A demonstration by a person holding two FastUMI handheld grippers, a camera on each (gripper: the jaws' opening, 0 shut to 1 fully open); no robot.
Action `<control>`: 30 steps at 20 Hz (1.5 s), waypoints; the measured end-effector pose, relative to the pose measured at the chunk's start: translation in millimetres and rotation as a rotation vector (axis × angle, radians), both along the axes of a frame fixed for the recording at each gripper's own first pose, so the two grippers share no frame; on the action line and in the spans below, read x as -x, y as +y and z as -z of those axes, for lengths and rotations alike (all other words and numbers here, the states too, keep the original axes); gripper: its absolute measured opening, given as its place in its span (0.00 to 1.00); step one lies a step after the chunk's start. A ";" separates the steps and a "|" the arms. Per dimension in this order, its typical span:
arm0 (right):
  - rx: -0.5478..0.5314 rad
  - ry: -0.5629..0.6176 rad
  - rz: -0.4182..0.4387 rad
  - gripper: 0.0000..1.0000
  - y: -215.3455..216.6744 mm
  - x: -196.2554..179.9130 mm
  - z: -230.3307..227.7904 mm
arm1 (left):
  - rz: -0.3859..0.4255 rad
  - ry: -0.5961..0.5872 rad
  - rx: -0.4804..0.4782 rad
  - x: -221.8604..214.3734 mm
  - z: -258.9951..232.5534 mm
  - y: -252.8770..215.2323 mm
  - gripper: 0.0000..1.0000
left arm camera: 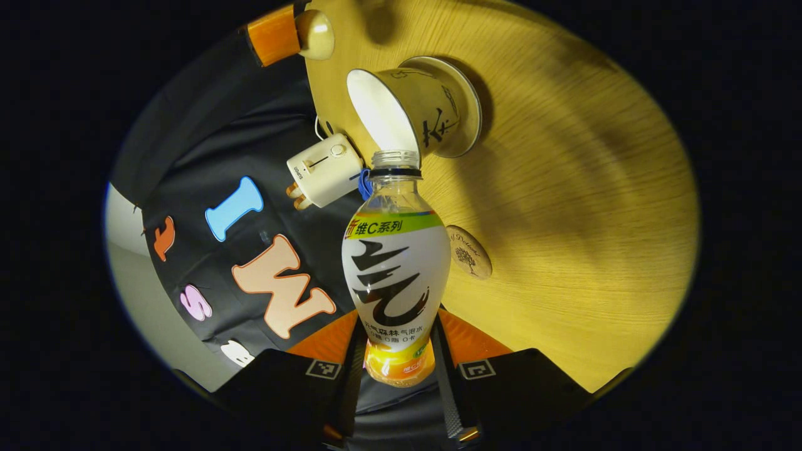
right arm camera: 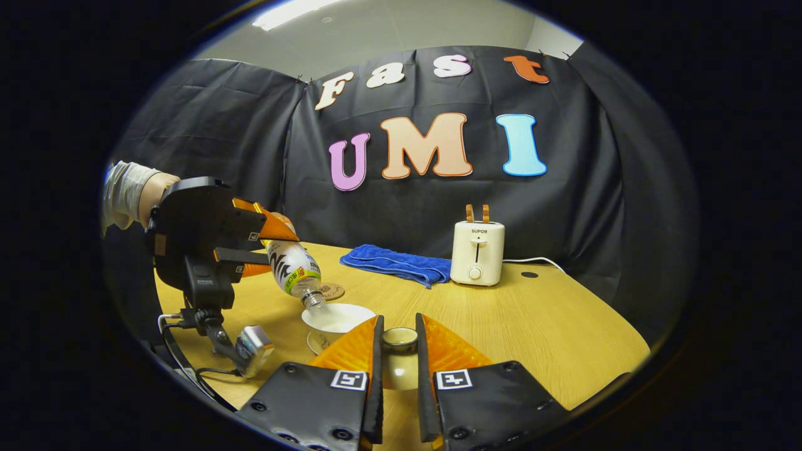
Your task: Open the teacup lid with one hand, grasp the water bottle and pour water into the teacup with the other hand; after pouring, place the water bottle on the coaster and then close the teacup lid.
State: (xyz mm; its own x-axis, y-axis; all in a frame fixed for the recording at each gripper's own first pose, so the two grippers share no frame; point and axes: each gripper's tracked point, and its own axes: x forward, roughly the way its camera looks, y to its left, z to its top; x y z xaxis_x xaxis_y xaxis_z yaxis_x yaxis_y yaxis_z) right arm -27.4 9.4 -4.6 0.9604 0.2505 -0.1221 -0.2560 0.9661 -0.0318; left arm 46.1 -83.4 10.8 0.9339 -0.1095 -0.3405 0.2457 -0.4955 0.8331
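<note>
My left gripper (left arm camera: 400, 351) is shut on the water bottle (left arm camera: 396, 269), a clear bottle with a white and orange label and no cap. The bottle is tipped, its open mouth right at the rim of the white teacup (left arm camera: 401, 106), which stands lidless on its saucer (left arm camera: 467, 106). In the right gripper view the left gripper (right arm camera: 250, 247) holds the bottle (right arm camera: 293, 266) slanting down over the teacup (right arm camera: 337, 317). My right gripper (right arm camera: 398, 329) is shut on the teacup lid (right arm camera: 400, 341), held just in front of the cup. The round wooden coaster (left arm camera: 468, 252) lies beside the cup.
A white toaster (right arm camera: 477, 252) stands at the back of the wooden table (right arm camera: 551, 326), with a folded blue cloth (right arm camera: 395, 263) to its left. A gloved hand (right arm camera: 128, 191) holds the left gripper, and cables hang under it near the table's left edge.
</note>
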 end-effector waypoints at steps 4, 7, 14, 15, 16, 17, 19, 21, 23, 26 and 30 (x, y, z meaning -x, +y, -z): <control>-0.001 0.000 0.002 0.25 -1.5 -0.3 0.4 | -0.056 0.098 0.135 3.6 23.9 8.0 0.53; -0.001 0.000 0.006 0.24 -2.2 0.5 0.5 | -0.097 0.162 0.250 6.8 37.3 13.2 0.52; 0.007 0.007 0.008 0.26 1.7 0.4 2.9 | -0.166 0.265 0.506 16.6 61.0 9.2 0.53; 0.008 0.009 0.006 0.26 2.9 0.6 3.4 | -0.176 0.284 0.565 20.3 61.6 8.0 0.53; 0.008 0.012 0.005 0.25 4.0 0.9 3.6 | -0.185 0.299 0.630 22.3 61.7 4.3 0.53; 0.008 0.015 0.002 0.26 5.8 0.9 4.4 | -0.199 0.316 0.691 23.2 60.9 1.1 0.53; 0.014 0.019 -0.001 0.27 8.6 0.4 5.5 | -0.202 0.331 0.809 24.5 52.6 -7.2 0.53; 0.015 0.018 -0.008 0.26 12.6 0.6 5.1 | -0.224 0.359 0.945 25.2 49.6 -12.9 0.52; 0.014 0.017 -0.016 0.26 17.0 1.1 4.7 | -0.236 0.384 1.070 27.3 44.5 -19.9 0.52; 0.030 0.020 -0.028 0.25 21.9 1.6 4.8 | -0.256 0.403 1.210 26.2 39.0 -21.1 0.52; 0.031 0.018 -0.039 0.24 30.1 2.3 3.4 | -0.274 0.400 1.343 17.3 28.4 -18.0 0.52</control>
State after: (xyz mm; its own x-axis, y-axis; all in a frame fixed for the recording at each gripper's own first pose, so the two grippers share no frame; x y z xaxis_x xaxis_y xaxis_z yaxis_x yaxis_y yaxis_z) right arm -29.7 39.5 -8.0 0.9476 0.2834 -0.1477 -0.2941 0.9541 -0.0567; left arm 28.8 -101.5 -17.6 0.8455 -0.3892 -0.3657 0.5294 0.7009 0.4780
